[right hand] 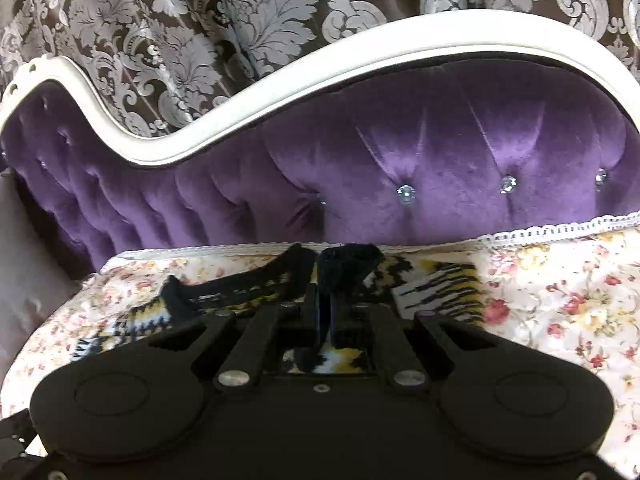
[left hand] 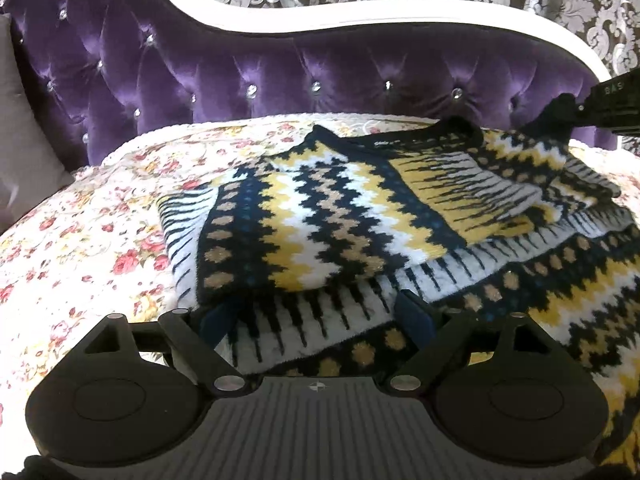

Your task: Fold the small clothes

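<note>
A knitted sweater [left hand: 320, 220] in yellow, black and white zigzags lies partly folded on the floral bedspread [left hand: 80, 240]. My left gripper [left hand: 316, 316] is open, its blue pads wide apart at the near hem, with striped knit lying between them and no visible pinch. In the right wrist view my right gripper [right hand: 324, 292] is shut on the sweater's black neck edge [right hand: 348, 260], which bunches up above the fingertips. The right gripper [left hand: 560, 114] also shows at the far right of the left wrist view, at the sweater's far edge.
A purple tufted headboard [left hand: 280, 72] with a white frame [right hand: 280, 80] rises just behind the sweater. A grey cushion [left hand: 24, 152] leans at the left. Patterned curtain [right hand: 240, 20] hangs behind. Floral bedspread [right hand: 560, 300] extends to both sides of the sweater.
</note>
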The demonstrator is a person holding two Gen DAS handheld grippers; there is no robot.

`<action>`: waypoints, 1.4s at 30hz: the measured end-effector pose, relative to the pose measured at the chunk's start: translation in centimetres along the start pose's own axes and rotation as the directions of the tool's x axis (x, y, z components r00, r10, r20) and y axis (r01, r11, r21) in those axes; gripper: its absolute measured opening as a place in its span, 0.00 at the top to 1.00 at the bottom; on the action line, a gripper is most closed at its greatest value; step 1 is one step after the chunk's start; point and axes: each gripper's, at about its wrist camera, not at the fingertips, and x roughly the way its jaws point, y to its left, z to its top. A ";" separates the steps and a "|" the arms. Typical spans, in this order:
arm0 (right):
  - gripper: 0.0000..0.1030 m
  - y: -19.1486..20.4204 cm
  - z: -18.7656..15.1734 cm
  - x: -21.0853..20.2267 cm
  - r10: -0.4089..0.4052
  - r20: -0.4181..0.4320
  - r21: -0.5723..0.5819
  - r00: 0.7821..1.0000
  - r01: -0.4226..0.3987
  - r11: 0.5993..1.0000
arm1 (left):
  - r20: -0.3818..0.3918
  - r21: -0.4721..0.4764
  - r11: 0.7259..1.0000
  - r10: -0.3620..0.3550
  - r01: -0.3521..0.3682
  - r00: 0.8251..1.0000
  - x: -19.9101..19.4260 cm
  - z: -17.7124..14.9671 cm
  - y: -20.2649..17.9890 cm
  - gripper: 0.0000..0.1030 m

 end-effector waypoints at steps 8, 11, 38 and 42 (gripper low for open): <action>0.88 -2.8 -2.3 2.8 -0.069 -0.179 0.013 0.981 0.072 0.997 | -0.133 -0.037 0.999 -0.040 0.036 0.990 -2.5 -0.2 2.8 0.15; 0.87 -2.6 -1.9 2.1 -0.064 -0.168 0.012 0.984 0.067 0.998 | -0.027 -0.118 0.984 -0.136 0.132 0.990 -5.2 0.8 4.1 0.14; 0.40 -3.1 -1.7 1.1 -0.026 -0.195 0.062 0.981 0.038 0.997 | -0.127 -0.290 0.938 0.158 -0.189 0.979 3.7 3.1 7.7 0.06; 0.14 -3.0 -2.0 1.7 0.028 -0.160 0.107 0.987 -0.011 0.994 | -0.124 -0.292 0.938 0.156 -0.187 0.980 3.8 3.0 7.7 0.04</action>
